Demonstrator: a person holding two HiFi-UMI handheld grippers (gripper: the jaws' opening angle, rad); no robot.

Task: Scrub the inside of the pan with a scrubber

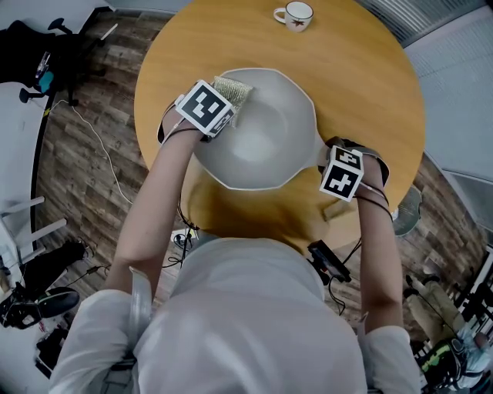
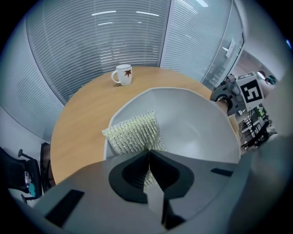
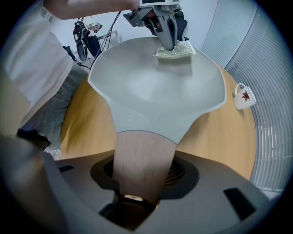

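Round wooden table (image 1: 370,92), pale honey-coloured top, seen from above. A white mug (image 1: 294,15) bearing a red leaf motif stands upright near the table's far edge, its handle to the left in the head view. Behind the table, closed horizontal blinds (image 2: 114,32) cover the windows. The floor (image 1: 77,185) is of dark wood-effect planks; a thin white cable (image 1: 100,150) trails across it left of the table. A black office chair (image 1: 31,46) stands at upper left. Dark gear, too small to identify, lies at lower left (image 1: 35,296).
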